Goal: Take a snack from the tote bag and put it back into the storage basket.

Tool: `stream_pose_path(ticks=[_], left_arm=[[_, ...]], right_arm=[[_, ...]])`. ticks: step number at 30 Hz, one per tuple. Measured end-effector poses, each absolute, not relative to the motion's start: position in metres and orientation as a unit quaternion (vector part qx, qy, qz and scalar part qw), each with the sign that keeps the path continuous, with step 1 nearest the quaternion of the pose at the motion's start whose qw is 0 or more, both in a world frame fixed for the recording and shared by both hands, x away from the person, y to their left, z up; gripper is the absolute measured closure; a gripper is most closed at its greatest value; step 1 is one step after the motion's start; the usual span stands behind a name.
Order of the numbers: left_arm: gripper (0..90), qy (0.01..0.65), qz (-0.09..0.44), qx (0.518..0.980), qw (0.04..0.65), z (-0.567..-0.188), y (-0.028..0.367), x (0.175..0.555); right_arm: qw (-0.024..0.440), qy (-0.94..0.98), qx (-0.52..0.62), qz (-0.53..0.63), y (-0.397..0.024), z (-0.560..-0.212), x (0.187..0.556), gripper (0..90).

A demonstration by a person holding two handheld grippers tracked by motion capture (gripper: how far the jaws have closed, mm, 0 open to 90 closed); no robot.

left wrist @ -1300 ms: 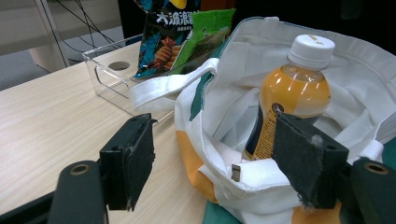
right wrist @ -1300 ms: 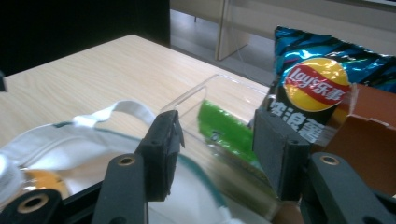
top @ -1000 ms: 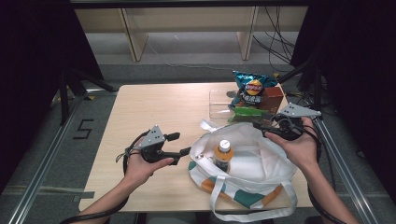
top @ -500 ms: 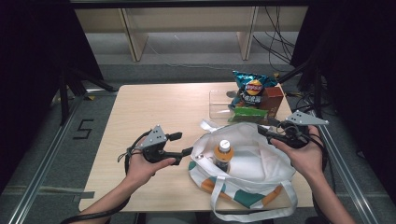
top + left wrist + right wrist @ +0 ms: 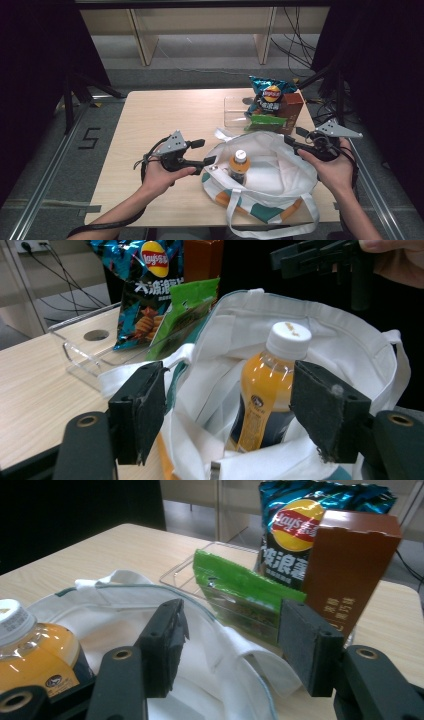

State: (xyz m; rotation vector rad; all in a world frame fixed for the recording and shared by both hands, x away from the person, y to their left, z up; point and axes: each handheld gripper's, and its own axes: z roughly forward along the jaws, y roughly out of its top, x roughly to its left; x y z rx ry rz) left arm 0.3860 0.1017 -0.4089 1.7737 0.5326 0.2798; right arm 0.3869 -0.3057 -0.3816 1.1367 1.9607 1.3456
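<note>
In the high view, a white cloth tote bag with teal and orange panels (image 5: 270, 180) is seen lying open on the pale wooden table (image 5: 165, 115), and an orange-drink plastic bottle with a white cap (image 5: 239, 166) stands upright inside its mouth. The left gripper (image 5: 209, 161) is held level at the bag's near-left rim, with nothing seen clamped in it. The right gripper (image 5: 289, 141) is held at the bag's far-right rim, pointing toward a clear plastic tray (image 5: 235, 107) that carries a blue crisp packet (image 5: 267, 92), a flat green packet (image 5: 267, 121) and a brown carton (image 5: 292, 106).

In the left gripper view, the jaws are seen standing wide, with the bag's rim and the bottle (image 5: 272, 385) framed between them but untouched; the bottle's long axis is upright.

In the right gripper view, the jaws are seen parted and empty, having just been opening. The green packet (image 5: 240, 597) lies straight ahead between them, beyond the bag's edge, leaning on its long edge against the crisp packet (image 5: 290, 535), with the carton (image 5: 350, 565) to its right. The right hand is judged much the nearer to the tray's goods, so a forward reach with the jaws aligned across the green packet's thin side would be called for.
</note>
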Motion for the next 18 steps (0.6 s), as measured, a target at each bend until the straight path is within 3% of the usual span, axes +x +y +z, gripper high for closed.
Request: stream_pose_path(ticks=[18], left_arm=[[32.5,0.189,0.099,0.772,0.599,-0.404,0.068,0.384]], right_arm=[[0.271,0.696,0.443,0.495,-0.322,-0.38,0.384,44.2]])
